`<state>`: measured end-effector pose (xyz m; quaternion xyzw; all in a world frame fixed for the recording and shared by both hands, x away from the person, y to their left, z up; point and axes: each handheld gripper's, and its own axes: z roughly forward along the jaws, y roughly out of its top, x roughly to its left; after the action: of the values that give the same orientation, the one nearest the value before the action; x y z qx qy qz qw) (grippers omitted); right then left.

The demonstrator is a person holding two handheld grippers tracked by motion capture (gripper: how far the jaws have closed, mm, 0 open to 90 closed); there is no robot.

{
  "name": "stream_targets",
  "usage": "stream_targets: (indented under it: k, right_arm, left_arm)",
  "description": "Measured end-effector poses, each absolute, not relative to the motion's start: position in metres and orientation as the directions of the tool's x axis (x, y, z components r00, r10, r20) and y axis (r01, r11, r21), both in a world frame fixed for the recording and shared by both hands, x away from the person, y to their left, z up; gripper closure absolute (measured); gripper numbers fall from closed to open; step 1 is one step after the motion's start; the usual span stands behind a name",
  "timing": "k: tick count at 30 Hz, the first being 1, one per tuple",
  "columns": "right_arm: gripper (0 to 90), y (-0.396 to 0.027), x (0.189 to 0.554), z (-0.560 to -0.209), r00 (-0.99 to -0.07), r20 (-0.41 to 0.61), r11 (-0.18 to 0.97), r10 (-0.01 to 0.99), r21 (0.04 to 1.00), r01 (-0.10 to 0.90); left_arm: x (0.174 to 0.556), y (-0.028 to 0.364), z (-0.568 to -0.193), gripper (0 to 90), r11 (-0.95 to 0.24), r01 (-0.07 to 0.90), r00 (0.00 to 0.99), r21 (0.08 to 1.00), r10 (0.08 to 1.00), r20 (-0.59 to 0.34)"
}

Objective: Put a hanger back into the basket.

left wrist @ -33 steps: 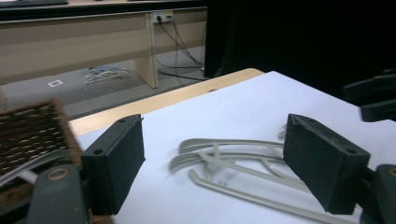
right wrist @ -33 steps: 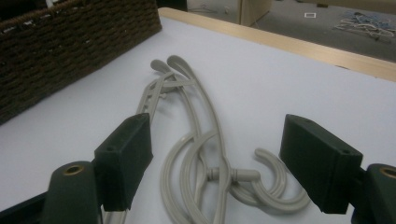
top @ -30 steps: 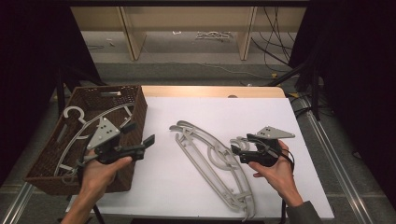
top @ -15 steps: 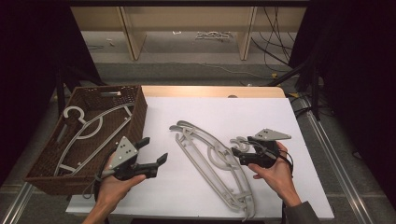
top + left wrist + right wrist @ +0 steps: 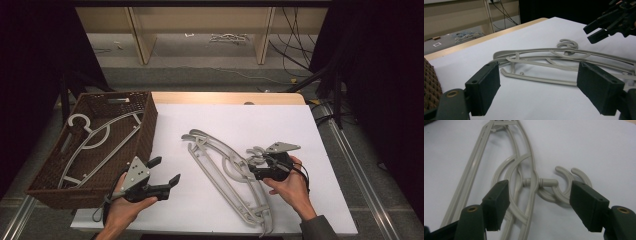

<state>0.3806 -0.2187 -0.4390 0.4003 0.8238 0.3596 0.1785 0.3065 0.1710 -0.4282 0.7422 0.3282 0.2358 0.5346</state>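
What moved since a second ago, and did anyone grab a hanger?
The left gripper came back out of the brown basket toward the person and now hangs open over the white table, holding nothing. The right gripper stayed open by the hooks of the grey hangers, which did not move.

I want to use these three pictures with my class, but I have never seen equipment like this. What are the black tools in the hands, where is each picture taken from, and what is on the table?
A person holds a two-jaw gripper in each hand: the left gripper and the right gripper. Both stand open and hold nothing. The high view looks down from above the table. The other two pictures come from cameras riding on each gripper, looking along its black jaws. On the white surface lie stacked grey plastic hangers; the right gripper's jaws straddle their hooks. At the left stands a brown wicker basket with another hanger in it.
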Motion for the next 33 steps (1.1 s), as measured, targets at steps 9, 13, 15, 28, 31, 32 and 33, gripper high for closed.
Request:
stream_targets:
  k: [9, 13, 15, 28, 31, 32, 33]
  right_arm:
    - [41.8, -0.206, 0.39, -0.452, -0.624, -0.011, 0.469, 0.781, 0.67, 0.576]
    - [47.0, -0.204, 0.394, -0.457, -0.612, 0.0, 0.467, 0.791, 0.645, 0.605]
    - [51.6, -0.203, 0.397, -0.461, -0.6, 0.002, 0.463, 0.8, 0.636, 0.618]
    - [65.1, -0.198, 0.408, -0.475, -0.609, 0.037, 0.48, 0.792, 0.579, 0.659]
    - [67.5, -0.198, 0.409, -0.475, -0.611, 0.035, 0.481, 0.791, 0.583, 0.655]
    - [71.0, -0.198, 0.41, -0.475, -0.606, 0.035, 0.479, 0.795, 0.577, 0.662]
    - [73.0, -0.198, 0.41, -0.476, -0.599, 0.027, 0.474, 0.801, 0.584, 0.659]
  left_arm:
    - [0.307, 0.168, -0.432, 18.8, -0.23, 0.243, 0.676, 0.942, 0.737, 0.006]
    - [0.307, 0.168, -0.433, 18.8, -0.232, 0.243, 0.682, 0.942, 0.731, 0.004]
    - [0.308, 0.167, -0.434, 18.8, -0.229, 0.241, 0.684, 0.943, 0.73, 0.003]
    - [0.31, 0.165, -0.436, 19.2, -0.257, 0.243, 0.697, 0.935, 0.717, 0.016]
    - [0.31, 0.165, -0.436, 19.4, -0.259, 0.249, 0.698, 0.933, 0.716, 0.013]
    - [0.311, 0.165, -0.437, 19.5, -0.262, 0.244, 0.702, 0.934, 0.712, 0.016]
    - [0.311, 0.165, -0.437, 19.6, -0.268, 0.249, 0.7, 0.931, 0.714, 0.019]
